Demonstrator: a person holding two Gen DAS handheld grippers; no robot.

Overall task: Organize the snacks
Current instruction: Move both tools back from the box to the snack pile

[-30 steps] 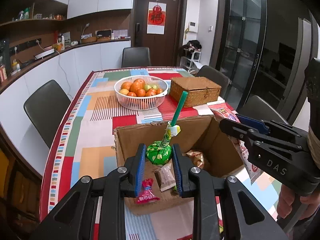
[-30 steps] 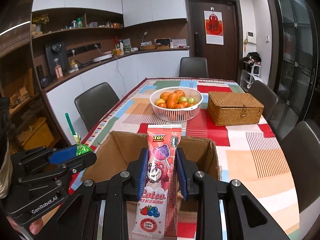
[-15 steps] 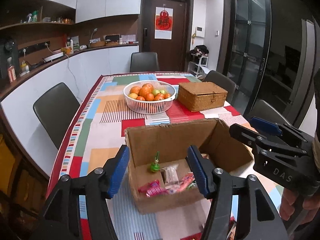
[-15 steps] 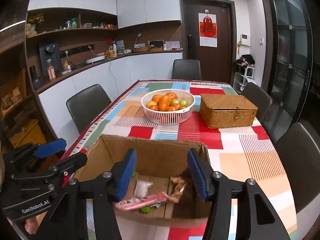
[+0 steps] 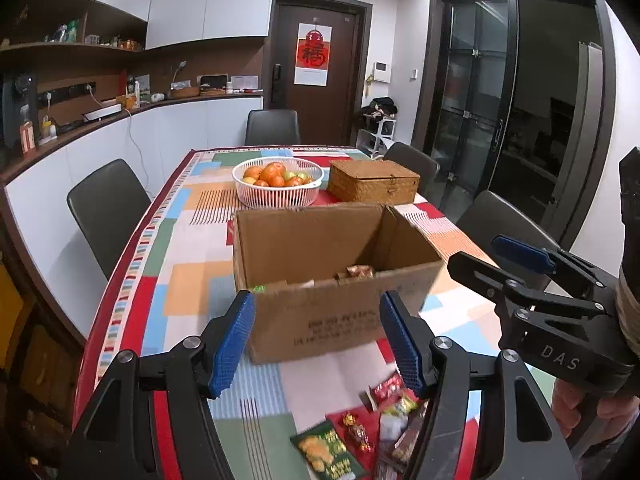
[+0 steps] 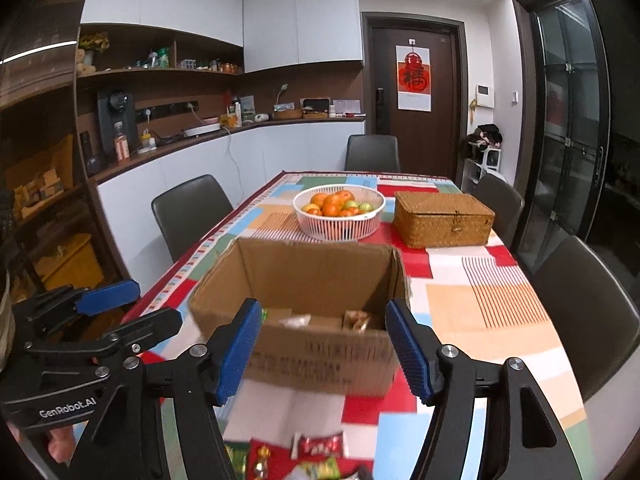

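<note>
An open cardboard box stands on the patterned tablecloth and holds several wrapped snacks; it also shows in the right wrist view. My left gripper is open and empty, in front of the box. My right gripper is open and empty, also in front of the box. Loose snack packets lie on the cloth near the table's front edge, among them a green bag and a red wrapper.
A white basket of oranges and a woven lidded box stand behind the cardboard box. Dark chairs line both sides of the table. A counter with shelves runs along the left wall.
Both grippers opened and dropped their snacks, the green lollipop and the pink packet, into the box. Both have since drawn back toward the table's near edge.
</note>
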